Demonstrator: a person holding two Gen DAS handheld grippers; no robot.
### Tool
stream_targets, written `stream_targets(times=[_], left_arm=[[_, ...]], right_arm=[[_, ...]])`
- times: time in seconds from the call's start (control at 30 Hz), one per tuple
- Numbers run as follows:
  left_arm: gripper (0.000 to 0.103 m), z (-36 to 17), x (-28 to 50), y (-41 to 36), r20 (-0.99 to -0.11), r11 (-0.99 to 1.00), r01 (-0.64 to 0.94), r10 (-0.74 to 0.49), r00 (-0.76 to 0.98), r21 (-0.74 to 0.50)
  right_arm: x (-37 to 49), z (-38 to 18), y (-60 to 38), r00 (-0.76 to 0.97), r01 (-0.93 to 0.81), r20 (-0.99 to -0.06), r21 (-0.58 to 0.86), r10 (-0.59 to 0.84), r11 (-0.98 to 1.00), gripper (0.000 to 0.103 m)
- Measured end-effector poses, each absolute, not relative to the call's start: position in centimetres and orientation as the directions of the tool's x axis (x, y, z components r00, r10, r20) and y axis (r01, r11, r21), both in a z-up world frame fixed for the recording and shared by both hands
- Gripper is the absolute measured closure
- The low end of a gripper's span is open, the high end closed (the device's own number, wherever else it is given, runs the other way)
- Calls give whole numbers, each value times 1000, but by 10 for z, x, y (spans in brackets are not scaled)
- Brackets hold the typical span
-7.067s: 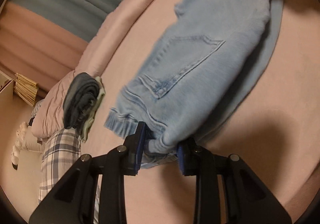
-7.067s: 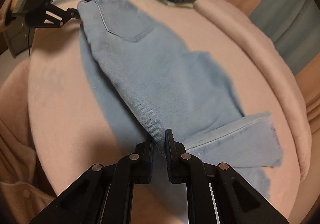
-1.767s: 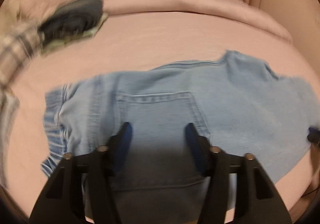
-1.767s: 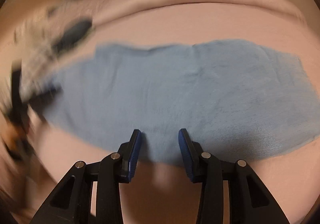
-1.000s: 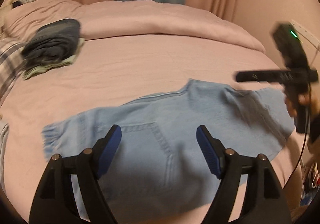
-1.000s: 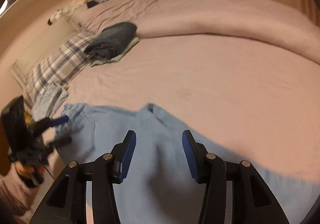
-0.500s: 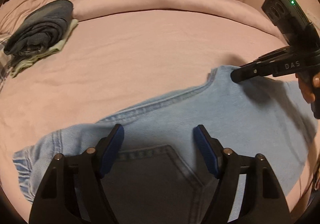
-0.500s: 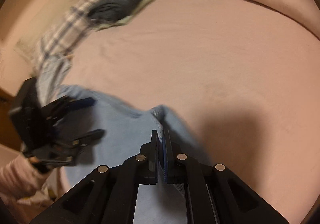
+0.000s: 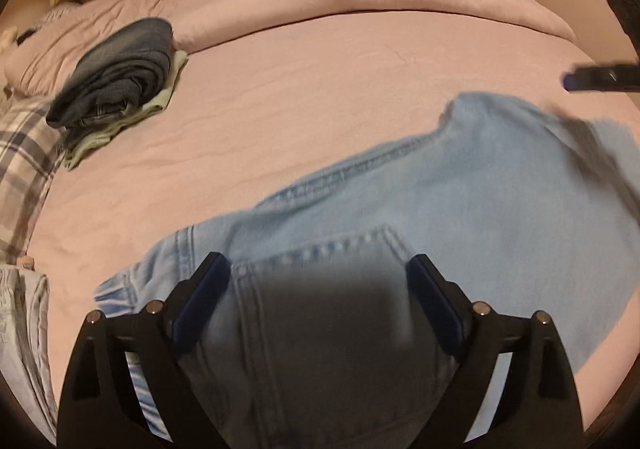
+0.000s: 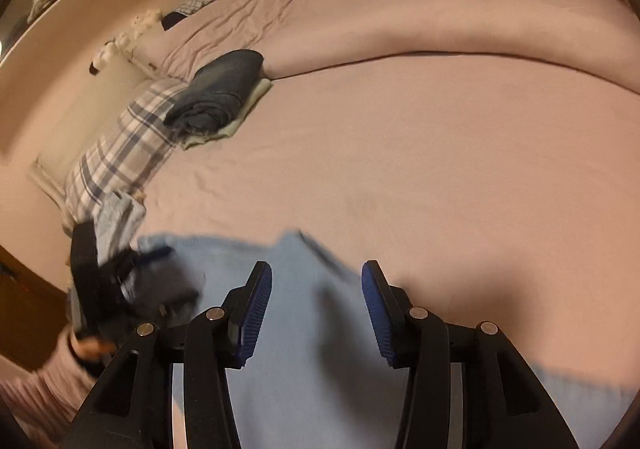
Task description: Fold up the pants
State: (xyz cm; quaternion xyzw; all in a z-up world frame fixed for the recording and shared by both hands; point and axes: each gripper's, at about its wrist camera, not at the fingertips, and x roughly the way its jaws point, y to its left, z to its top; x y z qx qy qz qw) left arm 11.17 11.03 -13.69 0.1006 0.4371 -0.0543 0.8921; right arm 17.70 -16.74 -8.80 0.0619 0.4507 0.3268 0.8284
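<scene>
A back pocket [image 9: 320, 249] is seen only in the left wrist view. The light blue jeans [image 9: 460, 189] are spread at lower frame beneath the left gripper [image 9: 316, 281] and right gripper [image 10: 316, 285], both held agape, nothing gripped.

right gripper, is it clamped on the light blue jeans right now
No, the right gripper has its jaws spread wide above the light blue jeans, with nothing pinched between the blue pads.
</scene>
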Motion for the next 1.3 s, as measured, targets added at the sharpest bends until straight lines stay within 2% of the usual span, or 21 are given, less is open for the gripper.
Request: stream_targets(times=[0.2, 0.27, 0.33, 0.4, 0.43, 0.5, 0.6, 0.7, 0.77, 0.93, 1.03, 1.13, 1.2, 1.23, 1.3], left_arm=[[12, -140, 85, 98, -751, 920, 237, 85, 655, 311], [12, -140, 84, 101, -750, 917, 247, 79, 657, 313], [12, -139, 84, 109, -756, 924, 254, 54, 652, 286], [16, -137, 83, 112, -758, 928, 245, 59, 649, 282], [18, -133, 81, 109, -755, 924, 235, 79, 651, 300], [18, -125, 72, 102, -738, 919, 217, 106, 667, 328], [18, -106, 57, 88, -716, 937, 246, 8, 698, 250], [17, -93, 53, 64, -713, 946, 319, -181, 677, 63], [17, -93, 56, 46, -716, 935, 354, -258, 649, -16], [17, -104, 68, -14, -718, 891, 438, -382, 581, -119], [17, -123, 74, -43, -756, 874, 471, -387, 528, -119], [19, -154, 75, -49, -827, 885, 455, -324, 458, -95], [18, -158, 60, -40, -804, 873, 481, -337, 489, -73], [18, -157, 51, -33, -803, 867, 493, -343, 488, -71], [16, -155, 41, -22, -812, 865, 497, -342, 473, -75]], right_arm=[[74, -110, -172, 336, -596, -724, 332, 602, 731, 56], [45, -124, -154, 301, -648, -751, 291, 587, 704, 56], [20, -146, -134, 272, -692, -815, 204, 512, 692, 57], [-8, -152, -126, 366, -718, -811, 66, 457, 693, 57], [-13, -151, -127, 360, -719, -815, 68, 455, 692, 57], [-15, -145, -141, 300, -696, -809, 176, 505, 696, 57], [-14, -140, -165, 319, -616, -763, 284, 562, 735, 57], [-1, -137, -202, 405, -448, -670, 447, 622, 774, 57], [7, -140, -232, 478, -323, -609, 548, 633, 772, 56], [2, -149, -314, 663, -56, -492, 719, 564, 693, 55], [2, -144, -355, 743, -8, -459, 722, 488, 692, 56], [9, -169, -387, 732, 121, -504, 758, 459, 641, 56], [3, -186, -396, 729, 145, -492, 790, 475, 596, 61], [-7, -188, -400, 740, 121, -459, 810, 492, 574, 61], [-22, -185, -410, 751, 127, -459, 805, 474, 579, 61]])
